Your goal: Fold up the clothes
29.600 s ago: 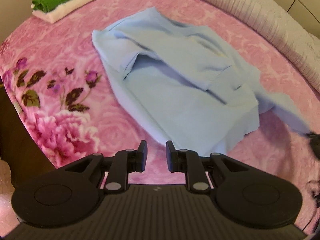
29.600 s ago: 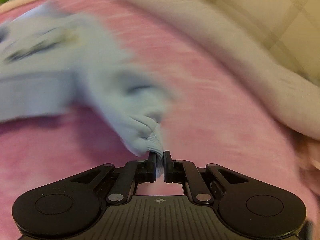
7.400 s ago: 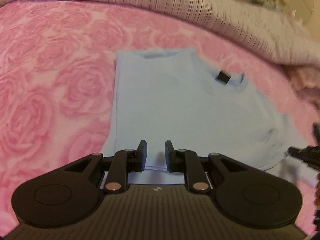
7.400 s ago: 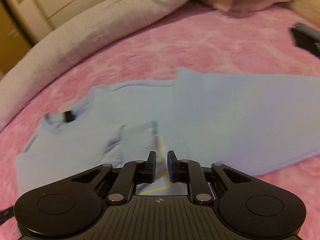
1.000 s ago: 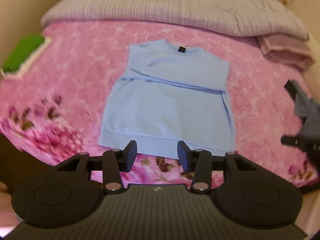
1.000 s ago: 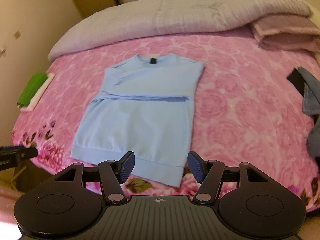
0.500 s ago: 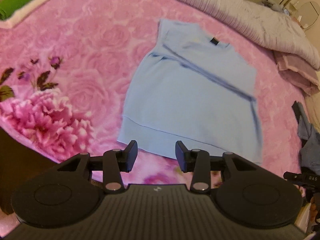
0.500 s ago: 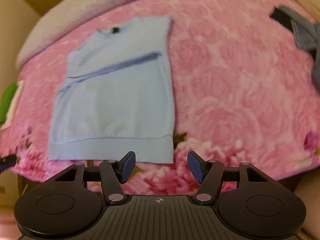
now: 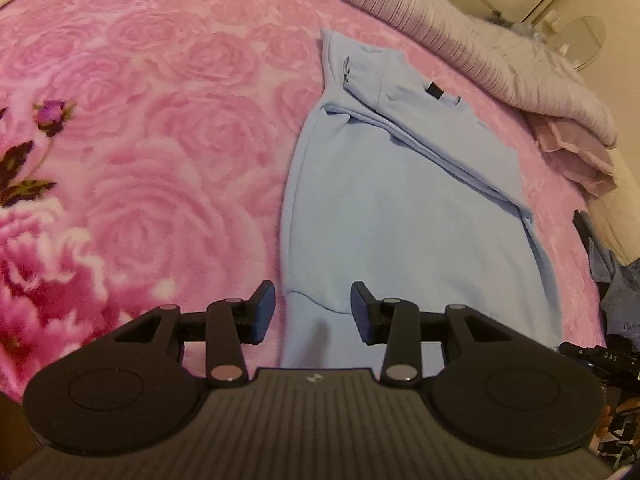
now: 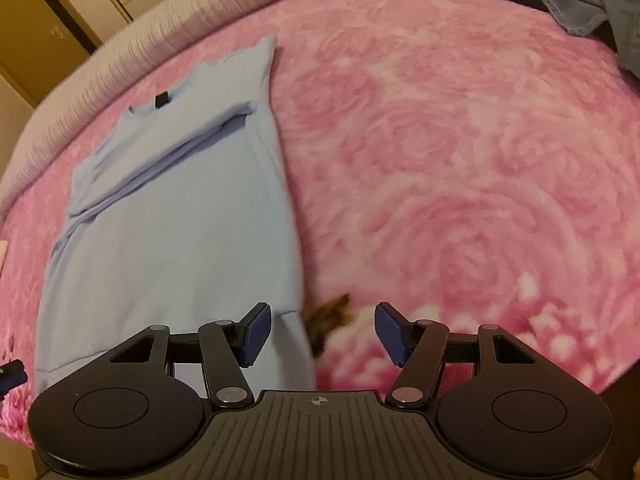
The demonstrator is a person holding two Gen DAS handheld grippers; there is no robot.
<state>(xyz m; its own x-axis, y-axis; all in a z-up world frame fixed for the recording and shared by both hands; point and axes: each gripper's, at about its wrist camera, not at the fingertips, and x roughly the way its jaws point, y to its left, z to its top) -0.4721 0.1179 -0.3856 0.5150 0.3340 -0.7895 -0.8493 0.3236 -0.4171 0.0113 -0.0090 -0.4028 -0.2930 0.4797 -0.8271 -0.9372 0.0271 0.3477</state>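
Fingers of left gripper [image 9: 313,307] and right gripper [image 10: 320,330] spread, empty, placed at blue sweatshirt [image 9: 404,216] hem corners, likely for lengthwise fold.

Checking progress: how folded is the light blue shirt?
Partly folded: the light blue shirt lies flat, sleeves tucked across its chest, hem end unfolded.

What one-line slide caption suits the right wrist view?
Open right tongs poised at the hem corner of a light blue cotton sweatshirt lying on a pink rose-patterned blanket.
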